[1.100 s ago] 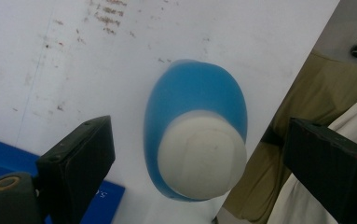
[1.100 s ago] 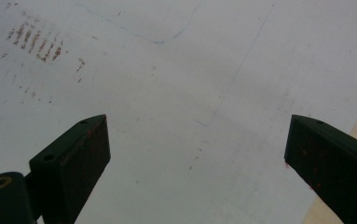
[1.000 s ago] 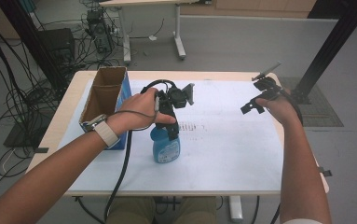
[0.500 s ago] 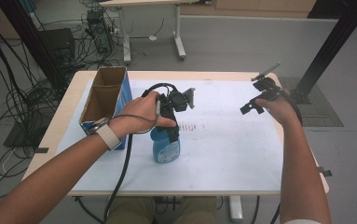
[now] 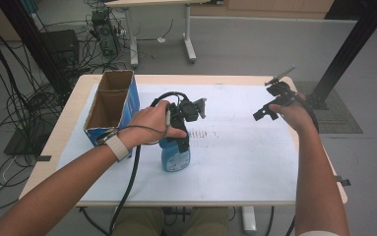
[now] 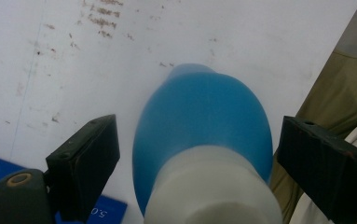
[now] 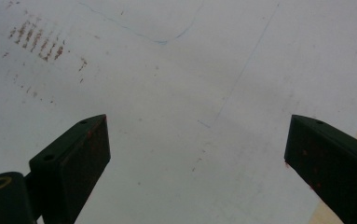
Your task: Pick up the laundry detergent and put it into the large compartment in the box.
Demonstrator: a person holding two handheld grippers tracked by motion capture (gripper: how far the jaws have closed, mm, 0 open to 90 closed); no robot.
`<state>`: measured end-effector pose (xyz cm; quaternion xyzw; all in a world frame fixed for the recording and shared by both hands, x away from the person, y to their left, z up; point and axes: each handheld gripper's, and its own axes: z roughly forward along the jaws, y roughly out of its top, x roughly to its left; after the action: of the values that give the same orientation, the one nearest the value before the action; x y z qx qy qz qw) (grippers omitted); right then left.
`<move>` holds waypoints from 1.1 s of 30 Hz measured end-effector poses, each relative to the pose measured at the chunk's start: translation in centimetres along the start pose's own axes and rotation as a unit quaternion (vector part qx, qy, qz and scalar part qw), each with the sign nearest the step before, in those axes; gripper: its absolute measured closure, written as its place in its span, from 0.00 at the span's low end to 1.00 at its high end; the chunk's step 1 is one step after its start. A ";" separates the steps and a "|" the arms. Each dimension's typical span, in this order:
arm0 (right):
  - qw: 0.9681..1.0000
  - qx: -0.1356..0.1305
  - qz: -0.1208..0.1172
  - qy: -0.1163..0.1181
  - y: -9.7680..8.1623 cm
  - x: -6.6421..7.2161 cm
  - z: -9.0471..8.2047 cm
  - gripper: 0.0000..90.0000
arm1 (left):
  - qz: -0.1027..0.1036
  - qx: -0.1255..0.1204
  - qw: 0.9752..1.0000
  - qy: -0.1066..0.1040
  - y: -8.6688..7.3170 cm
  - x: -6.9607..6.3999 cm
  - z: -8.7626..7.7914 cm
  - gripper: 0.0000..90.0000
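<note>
My left tool (image 6: 185, 154) is closing around the blue bottle (image 6: 199, 135), pads not yet touching; next I clamp its neck. Right tool (image 7: 195, 158) hovers apart above the counter (image 7: 176, 70)

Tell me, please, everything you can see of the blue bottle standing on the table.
The translucent blue plastic bottle stands upright on the white sheet near the table's front edge, just right of the blue cardboard box. It has a rounded, bulbous body and a white neck or cap on top. The left gripper comes down over its top; its jaws have just been closing, with the bottle's neck between them, yet gaps remain on both sides.
</note>
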<state>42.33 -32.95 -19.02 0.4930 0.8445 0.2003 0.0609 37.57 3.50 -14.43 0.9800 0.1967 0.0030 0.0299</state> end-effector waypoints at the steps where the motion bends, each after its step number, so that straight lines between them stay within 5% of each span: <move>1: 1.000 0.000 0.000 0.000 0.0 0.0 0.0 0.07 | 0.002 0.001 1.000 0.001 0.0 0.0 0.1 0.16; 33: 1.000 -0.005 -0.003 0.000 -0.1 0.2 -0.1 0.07 | -0.006 -0.002 1.000 0.029 -0.1 -1.0 1.3 0.34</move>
<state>42.08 -32.85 -18.96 0.4899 0.8452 0.2040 0.0639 36.68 3.15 -15.68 0.9782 0.2036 0.0319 0.0256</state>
